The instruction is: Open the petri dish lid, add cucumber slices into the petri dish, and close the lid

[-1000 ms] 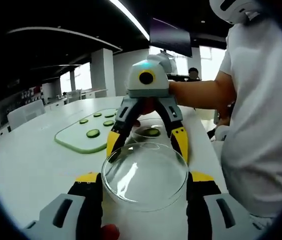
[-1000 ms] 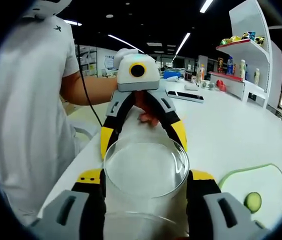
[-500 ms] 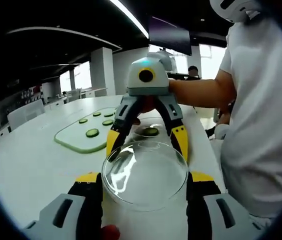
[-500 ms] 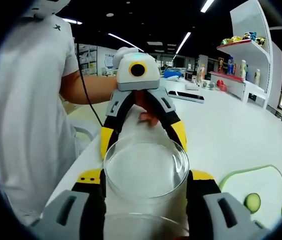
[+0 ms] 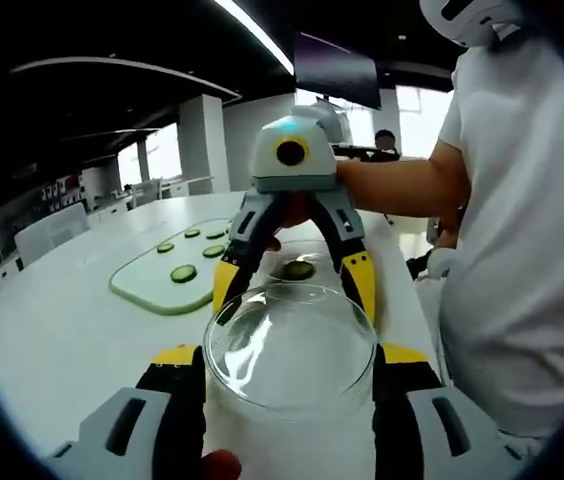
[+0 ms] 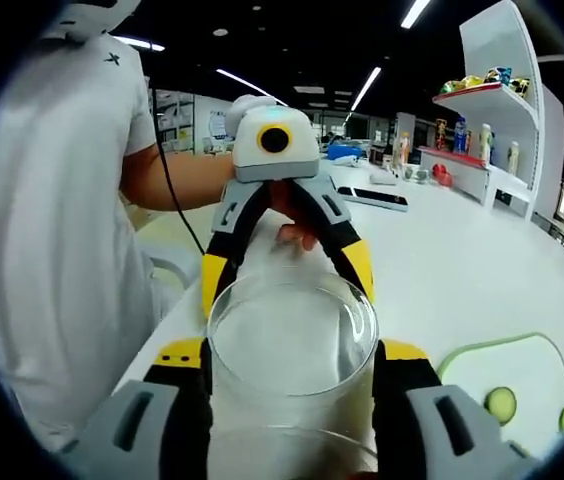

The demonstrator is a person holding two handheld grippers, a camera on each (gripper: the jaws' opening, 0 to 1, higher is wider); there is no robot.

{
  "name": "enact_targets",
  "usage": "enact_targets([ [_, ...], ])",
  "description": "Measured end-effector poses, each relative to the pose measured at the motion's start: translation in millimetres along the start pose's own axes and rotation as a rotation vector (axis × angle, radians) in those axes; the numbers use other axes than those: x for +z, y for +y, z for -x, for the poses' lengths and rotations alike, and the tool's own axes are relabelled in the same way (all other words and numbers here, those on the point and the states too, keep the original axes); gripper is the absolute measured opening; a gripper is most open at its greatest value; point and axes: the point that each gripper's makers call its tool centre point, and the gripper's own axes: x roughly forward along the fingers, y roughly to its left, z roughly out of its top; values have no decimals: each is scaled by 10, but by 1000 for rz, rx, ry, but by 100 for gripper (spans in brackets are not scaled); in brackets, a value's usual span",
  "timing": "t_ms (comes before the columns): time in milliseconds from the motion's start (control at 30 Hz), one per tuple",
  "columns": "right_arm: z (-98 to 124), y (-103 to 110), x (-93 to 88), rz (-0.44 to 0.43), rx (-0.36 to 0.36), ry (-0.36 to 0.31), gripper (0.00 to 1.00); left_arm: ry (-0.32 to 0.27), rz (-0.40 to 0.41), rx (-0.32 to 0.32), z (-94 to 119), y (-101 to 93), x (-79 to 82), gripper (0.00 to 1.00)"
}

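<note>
A clear round petri dish lid (image 5: 290, 350) hangs above the white table between two grippers that face each other. My left gripper (image 5: 290, 358) has its jaws against the lid's sides in the left gripper view, and my right gripper (image 5: 294, 288) clasps the lid's far edge with its yellow tips. The right gripper view gives the mirror picture: the lid (image 6: 292, 345) sits between my right gripper (image 6: 292, 358) and the left gripper (image 6: 287, 278). Behind the lid stands the petri dish (image 5: 307, 246) with a cucumber slice (image 5: 297, 270) in it. A glass rim (image 6: 292, 437) curves below the lid.
A pale green cutting board (image 5: 152, 288) with several cucumber slices (image 5: 183, 272) lies on the table; its corner (image 6: 482, 370) and a slice (image 6: 501, 404) show low right. A person in a white shirt (image 5: 522, 250) stands at the table edge. White shelves (image 6: 492, 110) hold small items.
</note>
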Motion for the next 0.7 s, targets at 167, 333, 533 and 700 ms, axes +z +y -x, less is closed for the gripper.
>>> enact_targets([
  [167,56,-1,41,-1,-9,-12,64,-22,-14,-4,18,1,92,66],
  [333,89,-11,57,7,-23,-9,64,-15,-30,-9,20,23,106,66],
  [533,123,-12,55,13,-34,-6,64,-8,-43,-13,10,30,107,66],
  [700,161,-22,40,22,-48,1,64,-1,-64,-15,-20,38,125,66],
])
